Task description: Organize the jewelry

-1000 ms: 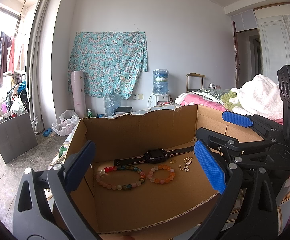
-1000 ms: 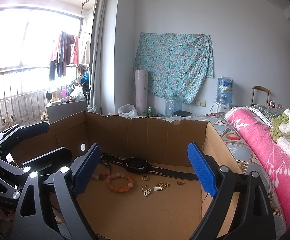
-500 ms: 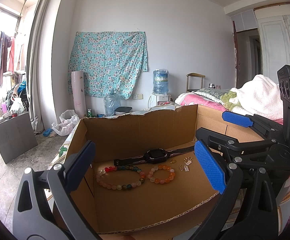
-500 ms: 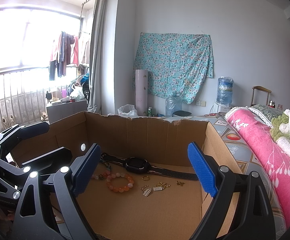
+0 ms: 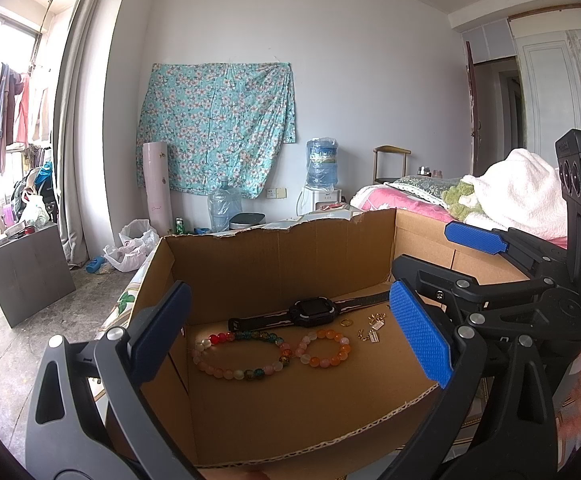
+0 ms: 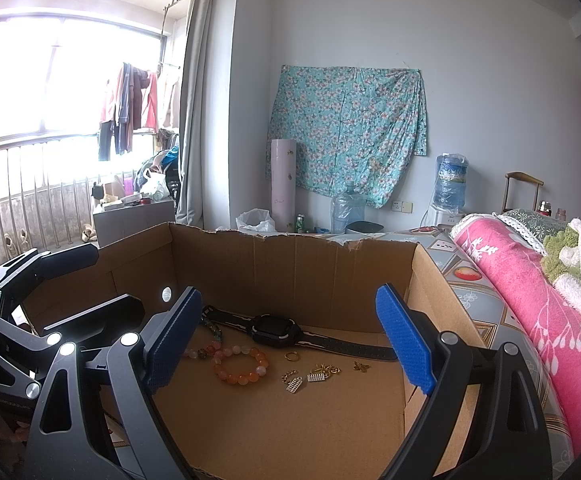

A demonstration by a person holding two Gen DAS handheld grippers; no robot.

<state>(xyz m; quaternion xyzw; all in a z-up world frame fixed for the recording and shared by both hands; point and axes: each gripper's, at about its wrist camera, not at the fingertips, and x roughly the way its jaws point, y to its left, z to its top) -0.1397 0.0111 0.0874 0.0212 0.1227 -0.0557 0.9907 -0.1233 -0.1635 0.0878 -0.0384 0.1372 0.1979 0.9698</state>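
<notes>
Hovering at the near rim of the cardboard box [image 5: 274, 264], the left gripper [image 5: 290, 332] and right gripper [image 6: 290, 340] both hold their jaws wide apart, gripping nothing. On the box floor lie a black watch [image 5: 312, 312], a multicoloured bead bracelet [image 5: 242, 354], an orange bead bracelet [image 5: 324, 348], a gold ring [image 6: 291, 356] and small gold charms [image 6: 314, 374], near one another. Whether sorting is ahead or finished cannot be judged; any pickup of the charms would need fine, low jaw placement.

Left claw [image 5: 290, 340] gapes over cardboard box [image 5: 274, 264] holding bracelets and watch [image 5: 312, 312]
</notes>
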